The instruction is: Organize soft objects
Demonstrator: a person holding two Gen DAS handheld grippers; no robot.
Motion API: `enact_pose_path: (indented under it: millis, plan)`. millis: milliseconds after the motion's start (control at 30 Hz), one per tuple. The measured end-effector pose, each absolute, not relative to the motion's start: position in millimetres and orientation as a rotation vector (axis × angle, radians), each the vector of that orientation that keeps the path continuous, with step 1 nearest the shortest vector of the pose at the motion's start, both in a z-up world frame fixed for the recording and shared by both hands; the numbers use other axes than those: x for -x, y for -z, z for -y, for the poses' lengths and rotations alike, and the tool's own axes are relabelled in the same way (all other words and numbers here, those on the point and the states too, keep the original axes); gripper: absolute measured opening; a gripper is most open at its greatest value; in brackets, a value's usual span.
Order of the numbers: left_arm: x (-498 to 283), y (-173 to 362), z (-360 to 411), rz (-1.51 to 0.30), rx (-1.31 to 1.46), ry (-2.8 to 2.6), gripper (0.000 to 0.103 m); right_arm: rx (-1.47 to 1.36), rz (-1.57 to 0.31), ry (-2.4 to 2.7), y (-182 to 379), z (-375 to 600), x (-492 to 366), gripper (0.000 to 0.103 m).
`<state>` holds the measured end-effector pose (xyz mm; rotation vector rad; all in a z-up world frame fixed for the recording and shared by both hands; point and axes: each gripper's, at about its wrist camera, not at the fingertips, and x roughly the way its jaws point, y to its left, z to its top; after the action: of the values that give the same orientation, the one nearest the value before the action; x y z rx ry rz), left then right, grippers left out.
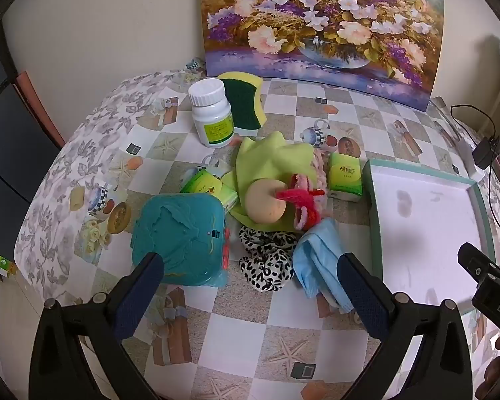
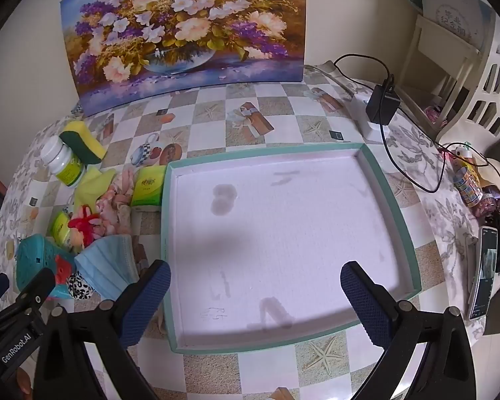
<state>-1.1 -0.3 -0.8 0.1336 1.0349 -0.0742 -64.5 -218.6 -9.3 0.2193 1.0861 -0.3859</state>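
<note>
Left gripper [image 1: 250, 283], jaws spread wide and holding nothing, is seen above a leopard-print scrunchie [image 1: 266, 260] and blue face mask [image 1: 320, 260] heaped left of the tray [image 1: 373, 220]. Right gripper [image 2: 255, 303], likewise wide and unladen, is shown over the tray [image 2: 165, 233]; the mask [image 2: 106, 266] lies just beside it.

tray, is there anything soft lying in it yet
No, the tray holds nothing; its white floor shows only faint stains, and the blue face mask lies outside it.
</note>
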Motion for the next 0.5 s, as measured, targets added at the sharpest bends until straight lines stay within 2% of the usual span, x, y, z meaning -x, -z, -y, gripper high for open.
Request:
enact_pose_path:
  millis: [500]
  plan:
    - [1.5,0.8,0.7,-1.033,-0.133,0.076,0.103,-0.22,-1.09,0.385,9.8,218.2,64.5,0.103]
